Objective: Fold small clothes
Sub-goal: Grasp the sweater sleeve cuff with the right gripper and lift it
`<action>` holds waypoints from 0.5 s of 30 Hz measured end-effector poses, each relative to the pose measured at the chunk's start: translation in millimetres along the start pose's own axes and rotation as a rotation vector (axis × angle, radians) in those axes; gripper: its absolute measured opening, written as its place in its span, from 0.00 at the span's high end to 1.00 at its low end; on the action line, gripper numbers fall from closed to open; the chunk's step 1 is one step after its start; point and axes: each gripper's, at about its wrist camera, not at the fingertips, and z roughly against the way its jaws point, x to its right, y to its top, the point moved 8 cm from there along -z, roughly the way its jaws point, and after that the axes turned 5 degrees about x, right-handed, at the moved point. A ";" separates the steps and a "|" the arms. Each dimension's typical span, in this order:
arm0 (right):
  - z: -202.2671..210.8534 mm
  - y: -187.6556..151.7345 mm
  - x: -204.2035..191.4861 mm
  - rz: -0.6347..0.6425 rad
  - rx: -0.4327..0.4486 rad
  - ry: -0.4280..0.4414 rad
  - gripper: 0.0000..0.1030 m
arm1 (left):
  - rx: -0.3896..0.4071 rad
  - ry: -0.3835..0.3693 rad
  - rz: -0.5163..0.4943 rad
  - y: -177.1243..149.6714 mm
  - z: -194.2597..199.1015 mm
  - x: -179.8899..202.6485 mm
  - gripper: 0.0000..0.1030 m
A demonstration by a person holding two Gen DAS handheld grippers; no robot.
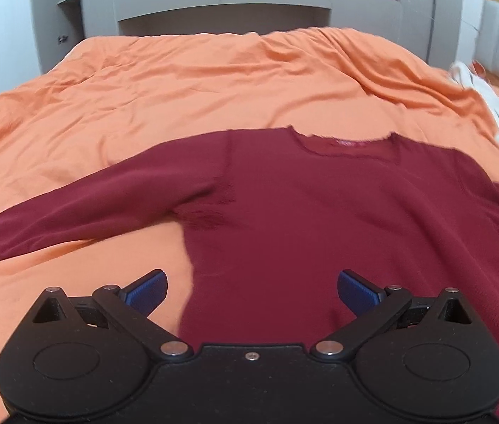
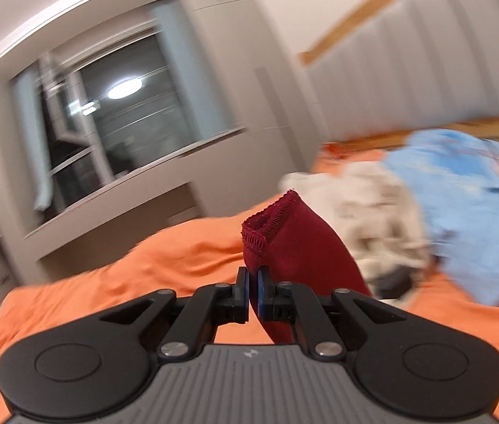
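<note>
Maroon sweater (image 1: 320,212) flat on orange bed (image 1: 178,88), neck away. Left gripper (image 1: 252,291) spread wide, empty, over hem edge. Right gripper (image 2: 253,282) clenched on cuff (image 2: 270,219); carry sleeve across chest, keep taut, lay flat.

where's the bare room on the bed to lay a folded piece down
The widest bare stretch of orange bed cover lies beyond the maroon sweater's collar, up to the grey cabinet. A smaller patch sits under its outstretched left sleeve, beside the open left gripper. It is crowded toward the headboard: a cream garment and a blue one are heaped there.
</note>
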 end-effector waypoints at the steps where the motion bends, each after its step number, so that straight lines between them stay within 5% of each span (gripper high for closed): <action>1: -5.6 -3.9 -18.9 0.017 -0.013 0.032 0.95 | 0.001 0.003 0.016 2.3 0.4 -5.4 0.00; 15: -24.3 -131.3 -215.0 0.201 -0.255 0.353 0.95 | 0.046 0.103 0.235 28.1 8.9 -78.1 0.01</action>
